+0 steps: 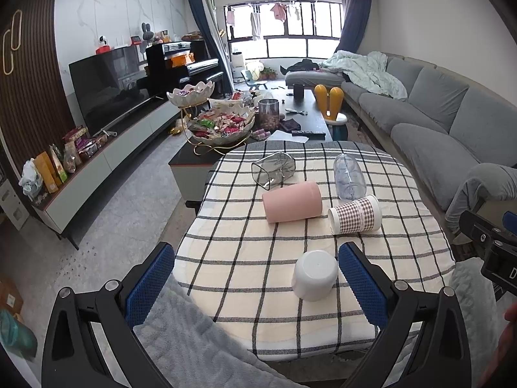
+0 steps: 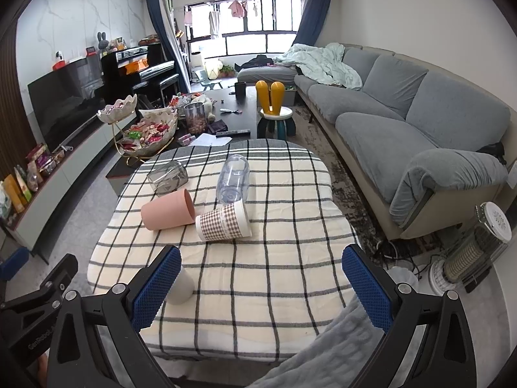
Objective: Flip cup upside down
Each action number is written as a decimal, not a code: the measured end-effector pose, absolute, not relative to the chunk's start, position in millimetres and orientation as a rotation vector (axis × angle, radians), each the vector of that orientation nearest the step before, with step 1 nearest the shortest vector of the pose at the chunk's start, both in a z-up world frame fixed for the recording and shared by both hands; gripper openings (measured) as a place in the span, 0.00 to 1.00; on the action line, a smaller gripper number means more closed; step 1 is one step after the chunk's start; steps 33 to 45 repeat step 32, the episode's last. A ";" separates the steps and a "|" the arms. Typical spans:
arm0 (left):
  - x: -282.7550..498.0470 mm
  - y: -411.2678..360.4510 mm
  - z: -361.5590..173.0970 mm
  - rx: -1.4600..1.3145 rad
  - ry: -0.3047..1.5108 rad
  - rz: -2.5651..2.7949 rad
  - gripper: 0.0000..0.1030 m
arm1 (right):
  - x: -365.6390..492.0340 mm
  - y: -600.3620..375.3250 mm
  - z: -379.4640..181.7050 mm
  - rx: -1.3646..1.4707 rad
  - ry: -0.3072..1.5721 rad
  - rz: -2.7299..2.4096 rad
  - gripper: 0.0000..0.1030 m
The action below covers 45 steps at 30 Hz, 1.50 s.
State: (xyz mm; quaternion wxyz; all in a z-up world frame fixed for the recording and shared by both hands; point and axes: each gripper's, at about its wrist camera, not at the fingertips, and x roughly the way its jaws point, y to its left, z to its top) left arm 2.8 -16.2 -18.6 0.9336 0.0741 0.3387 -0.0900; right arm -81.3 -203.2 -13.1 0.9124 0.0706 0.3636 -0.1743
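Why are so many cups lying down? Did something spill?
Four cups lie tipped on their sides on the checked tablecloth: the pink cup, the checkered cup, the clear plastic cup and the smoky glass cup. No spill shows. Only the white cup stands, already upside down.

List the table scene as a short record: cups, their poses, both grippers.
surface: checked tablecloth
white cup: upside down, nearest
pink cup: on its side
checked cup: on its side, beside the pink one
clear cup: on its side
grey glass cup: on its side, farthest
left gripper: open, empty
right gripper: open, empty
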 end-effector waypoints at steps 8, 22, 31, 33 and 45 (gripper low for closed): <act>3.2 -15.7 -17.8 0.149 0.693 -0.185 1.00 | -81.0 -203.9 -13.4 0.146 0.751 -0.358 0.97; 2.8 -18.3 -20.5 0.154 0.705 -0.196 1.00 | -81.3 -205.2 -14.0 0.149 0.753 -0.361 0.97; 3.8 -20.8 -23.9 0.161 0.713 -0.210 1.00 | -80.8 -204.5 -12.7 0.155 0.753 -0.368 0.97; 4.1 -20.7 -24.0 0.163 0.712 -0.208 1.00 | -80.8 -204.6 -12.8 0.156 0.754 -0.368 0.97; 4.1 -20.7 -24.0 0.163 0.712 -0.208 1.00 | -80.8 -204.6 -12.8 0.156 0.754 -0.368 0.97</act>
